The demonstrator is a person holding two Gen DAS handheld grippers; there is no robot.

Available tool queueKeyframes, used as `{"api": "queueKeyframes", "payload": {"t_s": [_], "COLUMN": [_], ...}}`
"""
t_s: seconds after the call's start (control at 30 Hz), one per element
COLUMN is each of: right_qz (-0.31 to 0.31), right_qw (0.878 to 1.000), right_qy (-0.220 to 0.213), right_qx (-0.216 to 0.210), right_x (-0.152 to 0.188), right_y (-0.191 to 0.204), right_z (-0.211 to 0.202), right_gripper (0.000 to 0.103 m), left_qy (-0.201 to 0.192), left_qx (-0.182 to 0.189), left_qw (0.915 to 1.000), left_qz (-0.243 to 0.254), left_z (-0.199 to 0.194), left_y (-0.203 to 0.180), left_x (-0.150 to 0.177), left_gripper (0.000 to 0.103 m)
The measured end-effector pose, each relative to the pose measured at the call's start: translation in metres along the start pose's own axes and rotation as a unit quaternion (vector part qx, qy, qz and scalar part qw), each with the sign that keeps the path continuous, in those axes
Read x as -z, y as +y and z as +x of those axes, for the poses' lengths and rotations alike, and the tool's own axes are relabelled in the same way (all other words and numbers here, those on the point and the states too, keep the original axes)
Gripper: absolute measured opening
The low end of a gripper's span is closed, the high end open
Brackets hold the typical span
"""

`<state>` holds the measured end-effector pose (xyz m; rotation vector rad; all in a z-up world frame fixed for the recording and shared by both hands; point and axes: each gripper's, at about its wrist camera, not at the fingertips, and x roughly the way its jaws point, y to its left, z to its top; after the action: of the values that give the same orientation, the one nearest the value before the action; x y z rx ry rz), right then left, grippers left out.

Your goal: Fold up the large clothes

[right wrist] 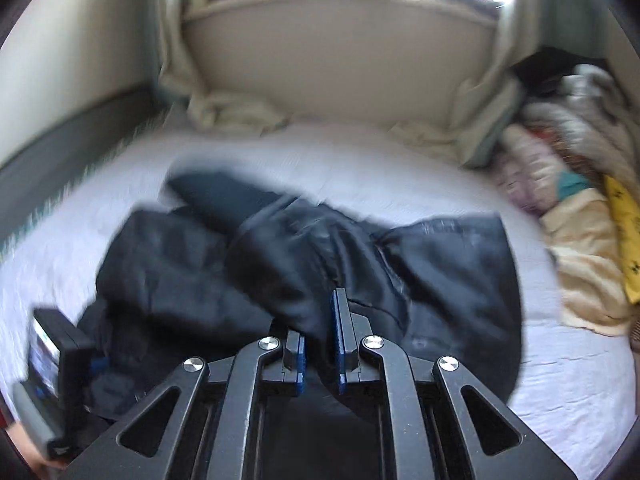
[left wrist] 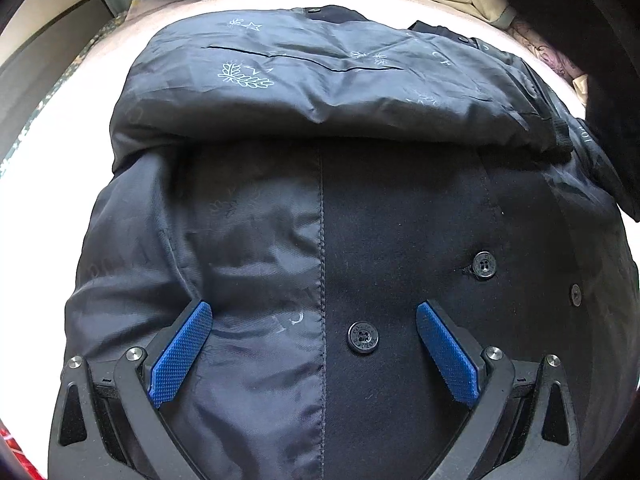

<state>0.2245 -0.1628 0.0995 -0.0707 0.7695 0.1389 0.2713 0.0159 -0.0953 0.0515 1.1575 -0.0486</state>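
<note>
Folding the dark coat across the white bed sheet: the right gripper is pinching a fold of its slick lining between nearly closed jaws, bulk bunching just ahead. Left gripper is hovering wide open, gripping nothing, over the matte wool front panel and a black button between its pads. Next move likely needs laying that flap flat over the body.
</note>
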Motion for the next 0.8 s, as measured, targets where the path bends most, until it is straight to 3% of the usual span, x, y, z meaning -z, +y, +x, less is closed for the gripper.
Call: {"api": "queueKeyframes", "payload": {"t_s": [0.13, 0.2, 0.27, 0.33, 0.43, 0.57, 0.8], "right_qz": [-0.071, -0.082, -0.079, -0.062, -0.003, 0.083, 0.101], "right_qw": [0.996, 0.993, 0.991, 0.99, 0.99, 0.982, 0.977], "right_qy": [0.056, 0.086, 0.112, 0.126, 0.118, 0.118, 0.174], "right_qx": [0.027, 0.02, 0.004, -0.02, -0.073, -0.125, -0.068], "right_x": [0.026, 0.037, 0.042, 0.042, 0.036, 0.026, 0.059], "right_y": [0.043, 0.053, 0.054, 0.049, 0.036, 0.009, -0.009], "right_z": [0.05, 0.063, 0.07, 0.066, 0.043, 0.01, 0.003], "right_gripper": [0.007, 0.008, 0.021, 0.045, 0.066, 0.067, 0.067], "left_qy": [0.006, 0.011, 0.017, 0.024, 0.042, 0.053, 0.021], "left_qx": [0.006, 0.011, 0.015, 0.019, 0.026, 0.067, 0.149], "left_qw": [1.0, 0.9999, 0.9997, 0.9995, 0.9987, 0.9954, 0.9858], "left_qz": [0.002, 0.003, 0.002, -0.001, -0.01, -0.044, -0.074], "left_z": [-0.002, -0.003, -0.003, -0.005, -0.009, -0.029, -0.082], "left_y": [0.003, 0.005, 0.008, 0.01, 0.013, 0.023, 0.035], "left_x": [-0.003, -0.005, -0.009, -0.013, -0.021, -0.028, -0.04], "left_gripper": [0.103, 0.103, 0.103, 0.103, 0.102, 0.102, 0.102]}}
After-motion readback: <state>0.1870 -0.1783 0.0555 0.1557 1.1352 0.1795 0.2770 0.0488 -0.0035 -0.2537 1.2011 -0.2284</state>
